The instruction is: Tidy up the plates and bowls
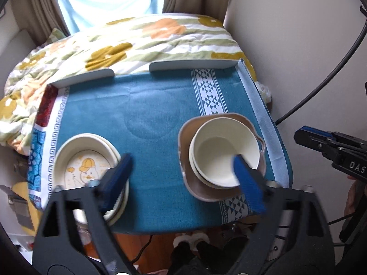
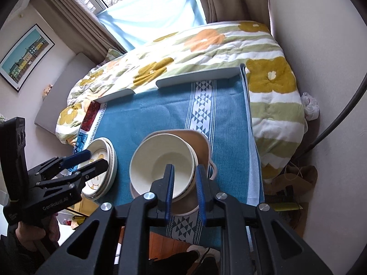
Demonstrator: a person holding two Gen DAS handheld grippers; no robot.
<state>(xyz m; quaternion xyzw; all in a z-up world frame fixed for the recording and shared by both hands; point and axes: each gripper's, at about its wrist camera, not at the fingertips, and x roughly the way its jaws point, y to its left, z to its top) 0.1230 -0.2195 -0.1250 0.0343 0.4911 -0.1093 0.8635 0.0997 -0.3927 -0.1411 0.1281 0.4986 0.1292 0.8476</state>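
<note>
Two blurred gripper fingers (image 1: 119, 176) hiding duck plate (image 1: 87, 167), bowl (image 1: 224, 151)

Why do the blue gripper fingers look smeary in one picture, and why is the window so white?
In the left wrist view the hand-held gripper's blue fingers look streaky from motion blur, while the cream bowl stays fairly sharp. In the right wrist view the fingers look crisp. In both views daylight washes out the window, and the fisheye lens bends the tablecloth's edges.
</note>
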